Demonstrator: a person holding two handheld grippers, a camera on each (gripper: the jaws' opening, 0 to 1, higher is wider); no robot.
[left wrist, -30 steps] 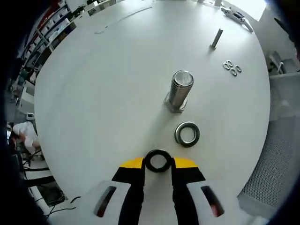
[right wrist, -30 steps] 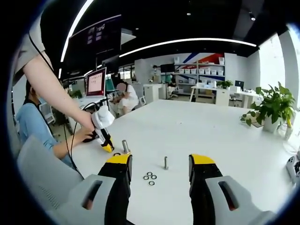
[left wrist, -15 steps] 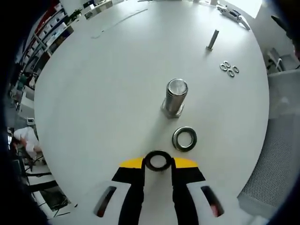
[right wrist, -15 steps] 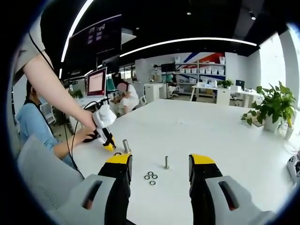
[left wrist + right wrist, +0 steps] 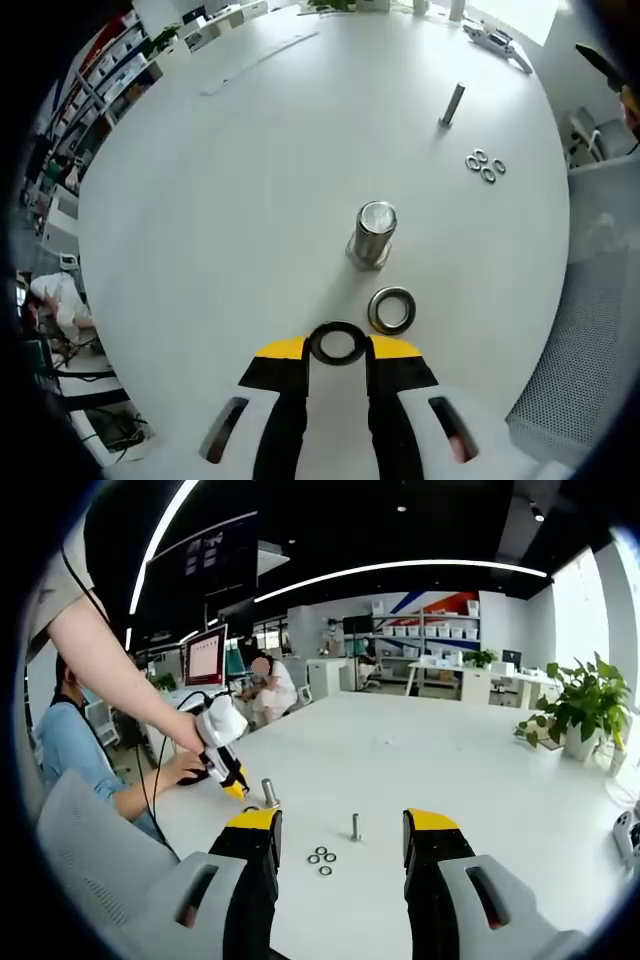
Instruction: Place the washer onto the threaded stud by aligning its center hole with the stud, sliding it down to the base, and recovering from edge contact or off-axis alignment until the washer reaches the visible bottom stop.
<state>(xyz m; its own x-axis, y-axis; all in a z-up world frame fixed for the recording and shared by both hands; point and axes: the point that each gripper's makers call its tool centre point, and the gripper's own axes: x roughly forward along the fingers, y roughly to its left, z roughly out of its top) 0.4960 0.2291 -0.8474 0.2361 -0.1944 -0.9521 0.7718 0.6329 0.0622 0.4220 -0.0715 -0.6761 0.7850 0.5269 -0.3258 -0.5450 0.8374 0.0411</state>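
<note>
Left gripper (image 5: 337, 345) pinches washer (image 5: 337, 343) at its tips, hovering short of threaded stud (image 5: 372, 234) — not aligned, nothing threaded. Second washer (image 5: 391, 309) flat on table (image 5: 230, 190) (beside stud base). Right gripper (image 5: 341, 830) wide, empty — idle.

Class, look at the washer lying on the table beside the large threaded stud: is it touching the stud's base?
Apart. The left gripper view shows bare white table between the loose washer and the stud base.

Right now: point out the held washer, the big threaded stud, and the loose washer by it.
held washer (image 5: 337, 344), left gripper view, dark ring's front rim
threaded stud (image 5: 375, 232), left gripper view, threaded side
loose washer (image 5: 391, 310), left gripper view, ring's right rim
</note>
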